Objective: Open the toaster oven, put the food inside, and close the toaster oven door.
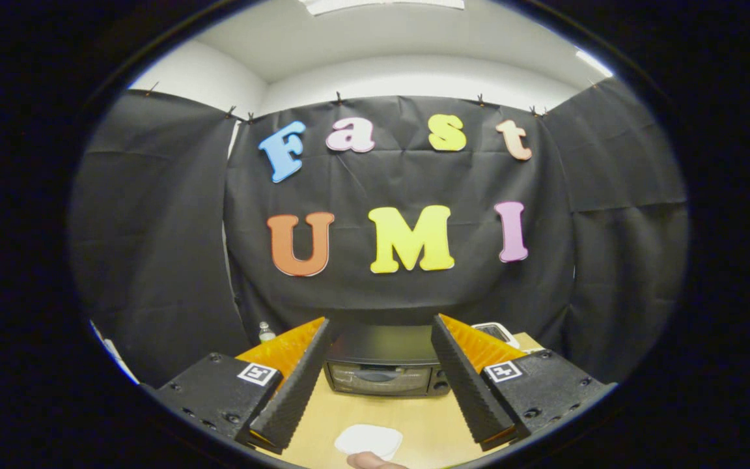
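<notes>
A black toaster oven (pixel 385 371) stands on the wooden table (pixel 427 423) beyond my fingers, its glass door shut. A small white dish (pixel 368 440) lies on the table between my fingers, nearer than the oven; a bit of food or a fingertip (pixel 368 461) shows just below it, too cut off to tell which. My gripper (pixel 381 326) is held above the table and apart from both, open wide, with nothing between its fingers.
A small clear bottle (pixel 265 332) stands behind the left finger, left of the oven. A white device (pixel 495 332) sits at the back right of the table. Black cloth walls close in the booth behind and on both sides.
</notes>
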`<state>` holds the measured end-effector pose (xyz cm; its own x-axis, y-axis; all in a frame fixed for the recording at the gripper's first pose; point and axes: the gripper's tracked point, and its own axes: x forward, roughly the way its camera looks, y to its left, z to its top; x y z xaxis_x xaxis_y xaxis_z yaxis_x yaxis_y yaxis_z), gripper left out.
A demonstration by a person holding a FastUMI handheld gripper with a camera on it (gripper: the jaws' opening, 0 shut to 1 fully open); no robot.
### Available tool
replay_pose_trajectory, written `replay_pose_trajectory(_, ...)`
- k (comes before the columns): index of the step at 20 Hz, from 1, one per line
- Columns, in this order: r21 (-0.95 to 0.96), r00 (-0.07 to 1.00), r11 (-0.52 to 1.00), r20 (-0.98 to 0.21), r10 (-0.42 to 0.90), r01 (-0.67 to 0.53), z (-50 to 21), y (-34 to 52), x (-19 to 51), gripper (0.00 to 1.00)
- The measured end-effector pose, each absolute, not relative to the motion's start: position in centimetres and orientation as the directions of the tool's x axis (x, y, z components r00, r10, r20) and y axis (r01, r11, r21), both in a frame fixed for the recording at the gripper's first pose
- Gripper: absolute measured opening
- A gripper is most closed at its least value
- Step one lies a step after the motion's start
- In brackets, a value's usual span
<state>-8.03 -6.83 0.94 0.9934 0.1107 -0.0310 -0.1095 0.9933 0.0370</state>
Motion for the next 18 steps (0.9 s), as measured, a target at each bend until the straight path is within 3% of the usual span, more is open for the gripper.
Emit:
replay_pose_trajectory(5, -0.024, 0.994, 0.994, -0.028, 0.105, -0.105, -4.2, -9.3, -11.6, 1.00)
replay_pose_trajectory(7, -0.041, 0.998, 0.997, -0.009, 0.068, -0.068, -4.4, -10.5, -12.3, 1.00)
replay_pose_trajectory(11, 0.065, 0.995, 0.992, -0.003, 0.105, -0.104, -4.2, -11.2, -13.4, 1.00)
replay_pose_trajectory(18, 0.066, 0.995, 0.993, -0.024, 0.100, -0.098, -5.2, -13.6, -13.2, 1.00)
